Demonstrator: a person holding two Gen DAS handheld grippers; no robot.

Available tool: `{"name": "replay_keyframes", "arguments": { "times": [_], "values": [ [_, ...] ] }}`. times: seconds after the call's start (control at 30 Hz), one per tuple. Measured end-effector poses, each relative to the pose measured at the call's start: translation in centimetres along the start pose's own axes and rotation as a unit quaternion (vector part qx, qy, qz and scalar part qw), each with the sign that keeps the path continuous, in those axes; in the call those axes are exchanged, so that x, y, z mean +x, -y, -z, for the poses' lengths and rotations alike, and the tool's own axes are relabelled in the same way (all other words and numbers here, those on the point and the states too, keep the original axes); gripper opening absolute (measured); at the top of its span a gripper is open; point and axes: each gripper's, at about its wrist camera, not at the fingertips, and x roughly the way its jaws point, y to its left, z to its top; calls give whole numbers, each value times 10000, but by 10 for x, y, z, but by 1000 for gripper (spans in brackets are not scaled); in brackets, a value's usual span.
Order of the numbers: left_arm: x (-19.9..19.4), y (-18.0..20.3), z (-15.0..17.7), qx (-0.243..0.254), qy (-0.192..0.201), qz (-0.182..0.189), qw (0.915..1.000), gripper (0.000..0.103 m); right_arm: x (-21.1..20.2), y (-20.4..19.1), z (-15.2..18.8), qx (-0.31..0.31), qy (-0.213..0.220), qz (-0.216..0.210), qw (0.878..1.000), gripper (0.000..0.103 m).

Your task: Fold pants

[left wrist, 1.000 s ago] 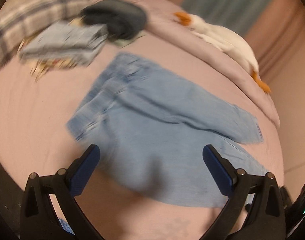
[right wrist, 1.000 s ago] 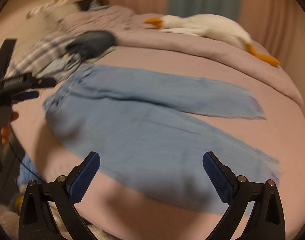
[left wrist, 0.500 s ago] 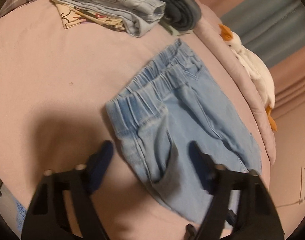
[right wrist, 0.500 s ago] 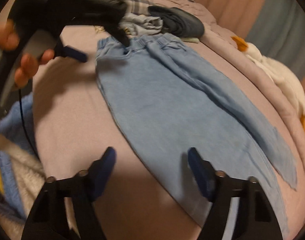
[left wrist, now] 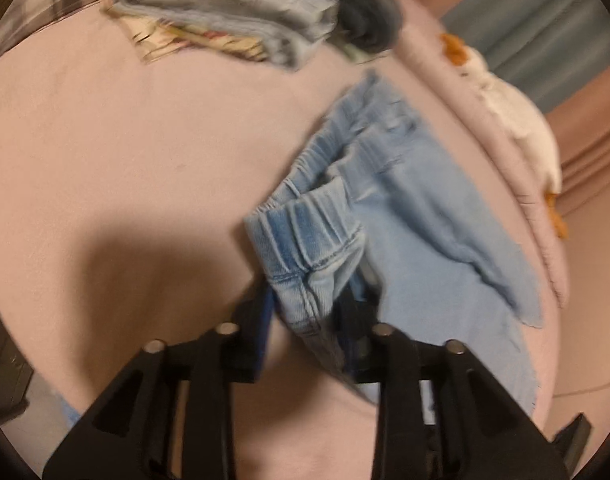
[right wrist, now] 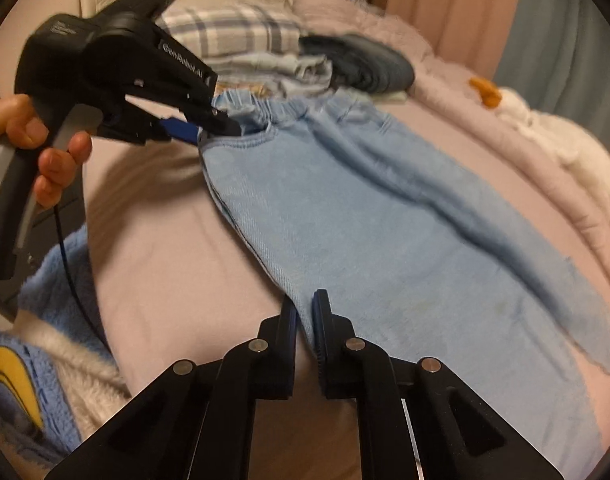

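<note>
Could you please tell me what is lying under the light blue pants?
The pink bedsheet lies under the light blue pants, showing all around them. Anything between them is covered.

One pair of light-blue pants (right wrist: 365,216), two black claws (left wrist: 309,312) (right wrist: 304,312), one white plush goose (left wrist: 517,120), one folded grey garment (left wrist: 233,20) and one dark bundle (right wrist: 365,64) share one pink bed (left wrist: 125,140).

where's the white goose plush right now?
The white goose plush lies at far right in both views, on the mauve duvet ridge beyond the light-blue denim pants.
</note>
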Motion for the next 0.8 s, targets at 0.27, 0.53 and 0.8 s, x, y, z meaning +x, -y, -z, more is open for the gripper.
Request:
{"name": "replay_keyframes", "arguments": {
  "times": [0.27, 0.53, 0.8],
  "values": [
    [-57, 37, -4, 1338, 1190, -743, 9810, 63, -31, 24, -5, 821, 67, -759, 9937, 49],
    [4, 96, 49, 3250, 399, -538, 9433, 64, -18, 74, 0, 1906, -365, -73, 9810, 49],
    [24, 91, 50, 3439, 21, -382, 9382, 69, 1, 71, 16, 1672, -510, -205, 9844, 53]
  ]
}}
